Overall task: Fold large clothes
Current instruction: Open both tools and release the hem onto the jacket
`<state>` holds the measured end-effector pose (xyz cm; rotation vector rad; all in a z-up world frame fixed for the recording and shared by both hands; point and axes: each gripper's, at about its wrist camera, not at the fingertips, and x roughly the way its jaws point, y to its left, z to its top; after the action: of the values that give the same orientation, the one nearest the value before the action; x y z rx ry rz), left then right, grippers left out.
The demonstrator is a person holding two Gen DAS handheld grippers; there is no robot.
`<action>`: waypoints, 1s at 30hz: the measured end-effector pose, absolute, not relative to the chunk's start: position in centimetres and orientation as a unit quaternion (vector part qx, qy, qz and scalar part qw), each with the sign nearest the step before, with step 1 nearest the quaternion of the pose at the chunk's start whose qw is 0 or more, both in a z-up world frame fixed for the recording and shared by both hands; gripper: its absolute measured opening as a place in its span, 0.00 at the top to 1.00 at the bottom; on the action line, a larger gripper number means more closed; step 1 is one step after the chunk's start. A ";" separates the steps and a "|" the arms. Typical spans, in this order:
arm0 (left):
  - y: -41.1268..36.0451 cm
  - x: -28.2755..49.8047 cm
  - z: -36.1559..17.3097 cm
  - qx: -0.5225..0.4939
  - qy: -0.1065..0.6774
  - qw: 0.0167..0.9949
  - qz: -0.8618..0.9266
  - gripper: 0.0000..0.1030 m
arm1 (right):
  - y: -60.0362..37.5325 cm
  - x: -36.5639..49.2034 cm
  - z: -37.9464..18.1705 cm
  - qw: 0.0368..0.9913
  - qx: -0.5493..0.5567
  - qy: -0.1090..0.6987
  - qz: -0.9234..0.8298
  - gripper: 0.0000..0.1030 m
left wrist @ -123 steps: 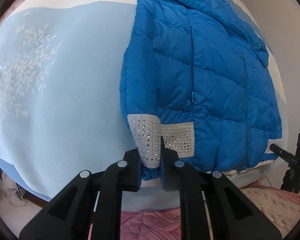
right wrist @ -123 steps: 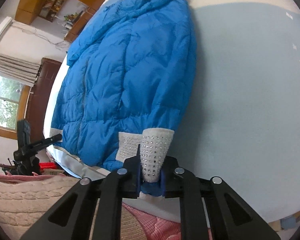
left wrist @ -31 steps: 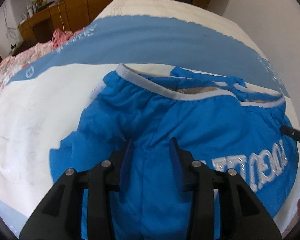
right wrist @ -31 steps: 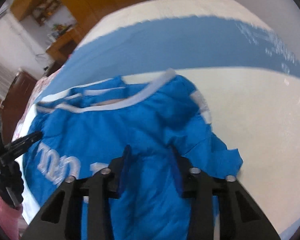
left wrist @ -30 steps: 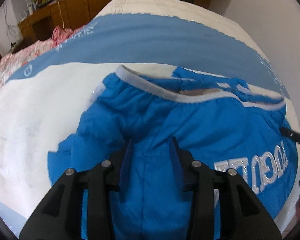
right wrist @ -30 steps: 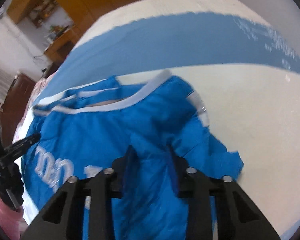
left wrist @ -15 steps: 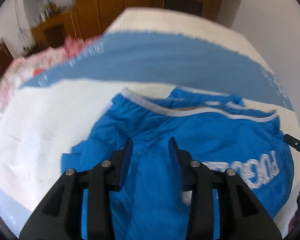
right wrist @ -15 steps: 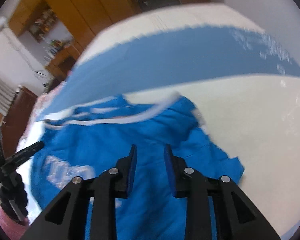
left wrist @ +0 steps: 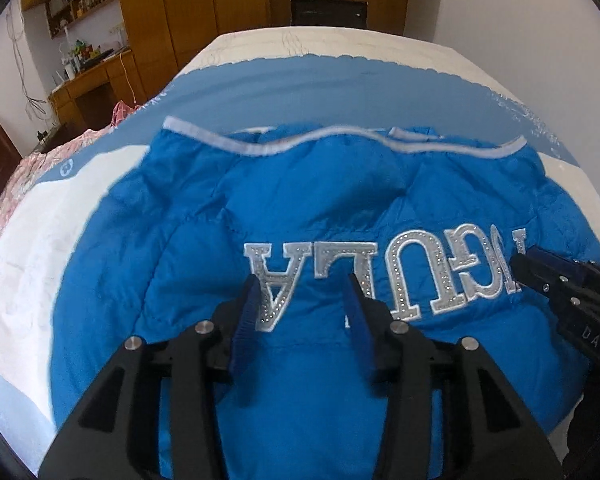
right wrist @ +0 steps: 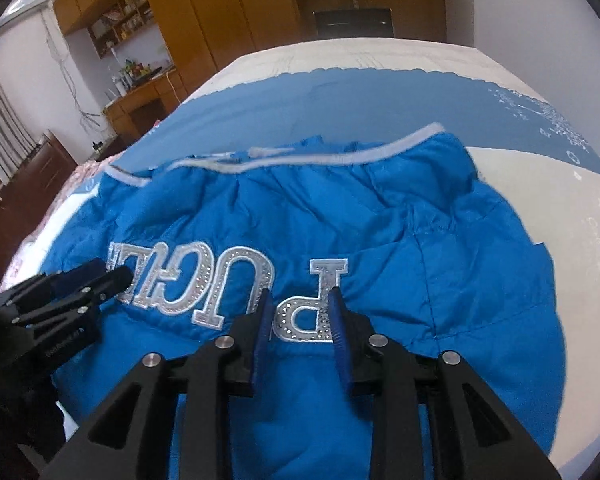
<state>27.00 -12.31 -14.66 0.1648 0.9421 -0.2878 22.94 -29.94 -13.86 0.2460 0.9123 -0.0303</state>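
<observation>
A blue quilted jacket lies folded on the bed, back side up, with silver rhinestone letters across it and a white-trimmed hem at the far edge. It also fills the right wrist view. My left gripper is open and empty, just above the jacket over the letter A. My right gripper is open and empty over the letter P. Each gripper shows in the other's view: the right gripper at the right edge, the left gripper at the left edge.
The bed has a white and blue cover. A pink quilt lies along its left side. Wooden wardrobes and a desk stand beyond the bed, with a dark chair at the far end.
Both grippers have drawn back toward me and lifted off the jacket, jaws open a little wider. The jacket has settled flat and its silver lettering now shows in full.
</observation>
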 end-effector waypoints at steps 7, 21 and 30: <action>-11.7 27.5 -15.9 0.055 0.455 0.876 -0.149 0.58 | -29.4 22.8 -15.4 0.895 0.112 0.430 -0.025 0.73; -11.7 24.7 -14.8 0.049 0.462 0.866 -0.182 0.56 | -28.7 20.6 -13.6 0.894 0.119 0.432 -0.010 0.72; -11.6 24.9 -16.1 0.057 0.466 0.862 -0.192 0.55 | -28.5 20.9 -14.7 0.892 0.108 0.440 -0.002 0.73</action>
<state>24.94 -11.56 -16.07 0.1186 0.9768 -0.4028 20.88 -28.48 -14.71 0.2245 0.9122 -0.0047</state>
